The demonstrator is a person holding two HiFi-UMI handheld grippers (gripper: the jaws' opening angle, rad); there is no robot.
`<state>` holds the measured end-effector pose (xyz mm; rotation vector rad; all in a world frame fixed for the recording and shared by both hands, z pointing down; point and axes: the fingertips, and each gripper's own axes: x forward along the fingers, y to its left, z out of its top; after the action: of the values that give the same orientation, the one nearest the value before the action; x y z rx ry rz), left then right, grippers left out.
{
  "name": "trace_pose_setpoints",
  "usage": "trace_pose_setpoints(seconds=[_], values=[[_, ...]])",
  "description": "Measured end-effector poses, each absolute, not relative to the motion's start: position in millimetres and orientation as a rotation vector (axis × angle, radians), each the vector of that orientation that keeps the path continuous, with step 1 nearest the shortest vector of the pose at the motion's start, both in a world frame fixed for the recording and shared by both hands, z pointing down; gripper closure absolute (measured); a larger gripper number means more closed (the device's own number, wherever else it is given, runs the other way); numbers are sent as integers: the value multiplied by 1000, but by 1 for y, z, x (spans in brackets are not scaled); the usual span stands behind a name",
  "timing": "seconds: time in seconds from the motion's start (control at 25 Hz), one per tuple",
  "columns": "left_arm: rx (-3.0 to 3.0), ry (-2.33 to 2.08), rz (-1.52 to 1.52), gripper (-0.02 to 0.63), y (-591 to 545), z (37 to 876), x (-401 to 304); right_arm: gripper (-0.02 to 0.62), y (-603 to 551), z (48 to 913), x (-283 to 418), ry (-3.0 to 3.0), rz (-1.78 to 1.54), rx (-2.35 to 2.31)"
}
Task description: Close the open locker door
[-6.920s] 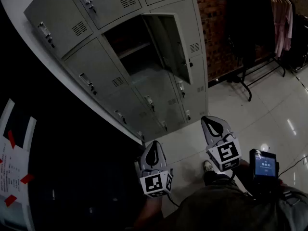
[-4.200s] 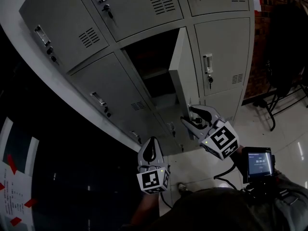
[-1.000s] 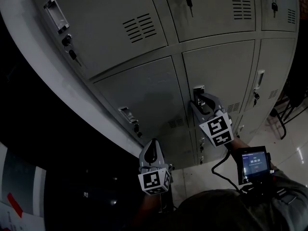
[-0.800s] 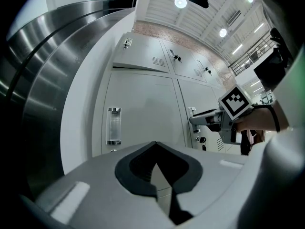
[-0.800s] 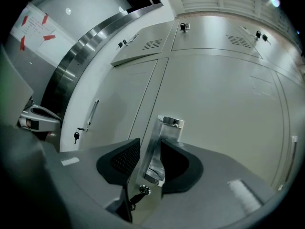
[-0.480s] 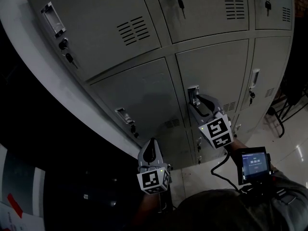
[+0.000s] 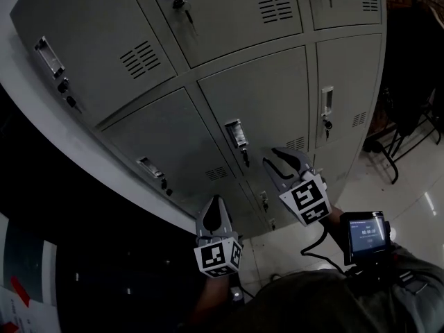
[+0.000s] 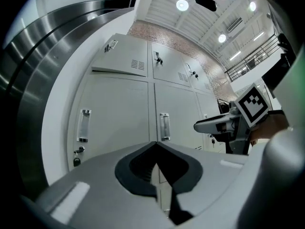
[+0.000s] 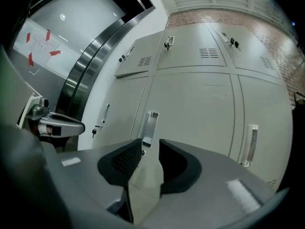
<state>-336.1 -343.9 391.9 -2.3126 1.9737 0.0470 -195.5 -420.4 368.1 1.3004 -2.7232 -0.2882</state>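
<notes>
The grey locker door [image 7: 267, 103] lies flush with its neighbours, its metal handle [image 7: 236, 134] and key below it showing. My right gripper [image 7: 271, 157] hovers just right of and below that handle, apart from the door. Its jaws are closing, a gap still stands between them, and nothing is in it. In the right gripper view the handle [image 9: 150, 128] stands past the right gripper [image 9: 150, 142]. My left gripper [image 7: 211, 201] hangs lower, away from the lockers, its jaws together and empty. The left gripper [image 8: 156, 143] faces the same handle [image 8: 164, 126].
Rows of closed grey lockers [image 7: 208, 19] fill the wall, several with keys in their locks. A curved white and dark wall [image 7: 62, 207] runs on the left. A dark clothes rack [image 7: 409, 116] stands at the right on the shiny tiled floor [image 7: 409, 193].
The door stood open and the right gripper swung it shut. Within the last second the right gripper has come off the handle and drawn back down and to the right. The left gripper stayed put.
</notes>
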Motion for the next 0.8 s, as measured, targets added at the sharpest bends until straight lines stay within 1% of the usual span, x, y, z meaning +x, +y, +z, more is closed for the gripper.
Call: trace_pose_setpoints(seconds=[0.08,0.2,0.32,0.56,0.8], values=[[-2315,1963,43,604,-335,391,-313,490,-406,371,-172,-2728,-265,1305],[-2327,1947,25,604,-321,391,-277,549,-384,374,-135,-2729,-232,1325],[-2339,1929,16,604,-307,389,-237,588,-363,373,-95,-2739,-196,1340],[-2377,1952,38,606,-275,386,-167,588,-321,376,-25,-2777,-137,1324],[-2325,2009,12,606,-234,390,-128,588,-283,374,13,-2827,-126,1275]])
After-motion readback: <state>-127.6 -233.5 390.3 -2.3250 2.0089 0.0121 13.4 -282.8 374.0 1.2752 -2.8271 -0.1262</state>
